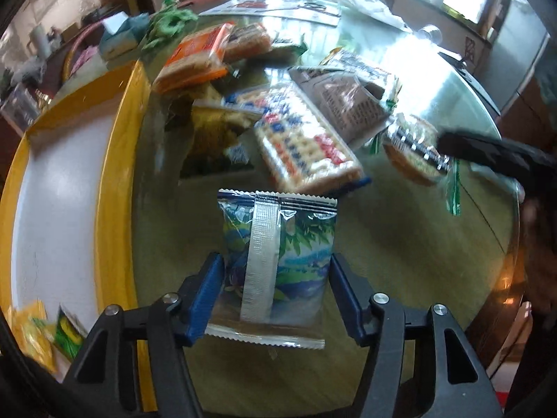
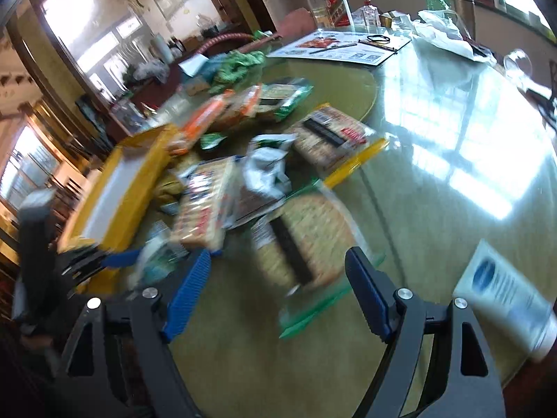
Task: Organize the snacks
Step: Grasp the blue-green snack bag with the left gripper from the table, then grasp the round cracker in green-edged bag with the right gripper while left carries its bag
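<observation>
The left tool (image 1: 275,292) holds a blue snack bag (image 1: 278,261) between its two fingers. The bag's long side points away from the tool, toward the snack pile (image 1: 306,139). The yellow tray (image 1: 115,174) lies just to the left of the bag, so the next move is likely a short swing left to drop it there. A few snacks already sit in the tray's near corner.

The right tool (image 2: 278,289) is wide open and holds nothing. A round cracker pack (image 2: 310,240) lies just ahead of it on the surface (image 2: 435,174), a little to the right. The right tool is the nearer one to that pack.
</observation>
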{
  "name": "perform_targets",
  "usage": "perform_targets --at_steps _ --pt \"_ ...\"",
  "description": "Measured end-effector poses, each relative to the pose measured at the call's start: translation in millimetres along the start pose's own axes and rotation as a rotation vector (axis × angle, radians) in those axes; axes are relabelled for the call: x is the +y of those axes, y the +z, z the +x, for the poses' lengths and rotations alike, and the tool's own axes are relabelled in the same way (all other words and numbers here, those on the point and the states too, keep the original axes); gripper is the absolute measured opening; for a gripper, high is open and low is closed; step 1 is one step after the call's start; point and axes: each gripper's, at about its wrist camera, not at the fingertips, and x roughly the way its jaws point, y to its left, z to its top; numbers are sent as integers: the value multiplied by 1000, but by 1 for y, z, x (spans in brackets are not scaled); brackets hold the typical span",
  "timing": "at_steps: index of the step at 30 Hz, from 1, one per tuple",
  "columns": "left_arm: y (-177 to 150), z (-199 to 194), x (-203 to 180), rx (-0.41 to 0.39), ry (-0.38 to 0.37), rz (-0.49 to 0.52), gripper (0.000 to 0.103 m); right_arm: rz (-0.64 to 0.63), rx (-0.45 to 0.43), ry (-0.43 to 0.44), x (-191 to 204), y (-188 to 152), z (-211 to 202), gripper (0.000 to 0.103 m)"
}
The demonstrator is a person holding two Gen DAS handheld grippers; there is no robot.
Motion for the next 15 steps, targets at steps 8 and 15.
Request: perform_targets --at_steps 8,15 --pt "-22 -23 10 -43 -98 -144 40 -28 84 -14 -13 14 34 83" --pt "-43 -54 8 -100 -158 -161 39 -137 69 -151 18 -15 30 86"
